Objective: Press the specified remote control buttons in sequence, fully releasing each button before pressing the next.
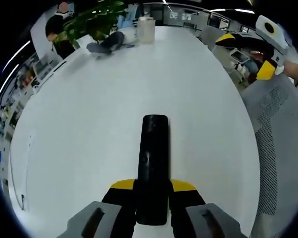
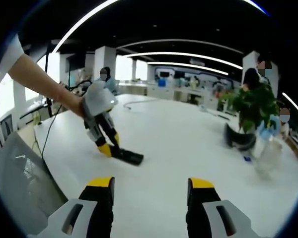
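A long black remote control (image 1: 154, 163) lies lengthwise between my left gripper's (image 1: 153, 186) yellow-tipped jaws, which are shut on its near end above the white table (image 1: 89, 124). My right gripper (image 1: 246, 54) hovers off the table's right side, jaws apart. In the right gripper view, my right gripper (image 2: 151, 183) stands open with nothing between its fingers. Further left in that view, a person's hand holds the left gripper (image 2: 109, 148), with the remote (image 2: 128, 157) sticking out of it just above the tabletop (image 2: 179, 144).
A potted plant (image 1: 94, 20), a dark rounded object (image 1: 107, 43) and a white container (image 1: 145, 29) stand at the table's far end. A grey mesh chair (image 1: 278, 129) sits along the right edge. A cable (image 2: 139, 102) lies on the far tabletop.
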A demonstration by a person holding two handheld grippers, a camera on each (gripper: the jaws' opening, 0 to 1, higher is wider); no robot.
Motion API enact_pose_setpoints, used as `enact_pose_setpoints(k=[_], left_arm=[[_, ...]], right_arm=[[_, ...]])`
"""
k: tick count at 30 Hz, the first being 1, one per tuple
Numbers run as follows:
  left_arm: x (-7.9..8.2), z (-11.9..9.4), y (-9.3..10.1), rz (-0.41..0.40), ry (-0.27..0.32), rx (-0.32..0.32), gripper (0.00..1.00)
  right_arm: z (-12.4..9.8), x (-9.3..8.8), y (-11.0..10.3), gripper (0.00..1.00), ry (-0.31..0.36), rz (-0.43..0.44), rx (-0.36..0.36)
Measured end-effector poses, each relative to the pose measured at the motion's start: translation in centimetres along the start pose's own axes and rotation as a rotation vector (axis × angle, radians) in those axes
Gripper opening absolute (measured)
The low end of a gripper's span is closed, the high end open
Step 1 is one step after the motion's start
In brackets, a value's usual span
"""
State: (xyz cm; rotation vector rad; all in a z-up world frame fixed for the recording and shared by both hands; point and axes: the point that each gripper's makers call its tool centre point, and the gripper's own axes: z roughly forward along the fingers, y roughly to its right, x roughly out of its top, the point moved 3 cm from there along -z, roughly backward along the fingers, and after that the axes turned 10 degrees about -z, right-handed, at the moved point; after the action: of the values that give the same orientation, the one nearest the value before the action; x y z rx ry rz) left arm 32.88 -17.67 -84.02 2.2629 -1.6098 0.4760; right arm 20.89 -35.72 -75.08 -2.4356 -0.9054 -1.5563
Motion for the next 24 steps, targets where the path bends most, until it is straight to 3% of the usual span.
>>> enact_pose_setpoints(k=[24], left_arm=[[-0.4,-0.2,1.4,0.010,-0.004,-0.003,0.24]], right_arm=[[0.0,-0.2,-0.2,0.56,-0.016,-0.010,0.013]])
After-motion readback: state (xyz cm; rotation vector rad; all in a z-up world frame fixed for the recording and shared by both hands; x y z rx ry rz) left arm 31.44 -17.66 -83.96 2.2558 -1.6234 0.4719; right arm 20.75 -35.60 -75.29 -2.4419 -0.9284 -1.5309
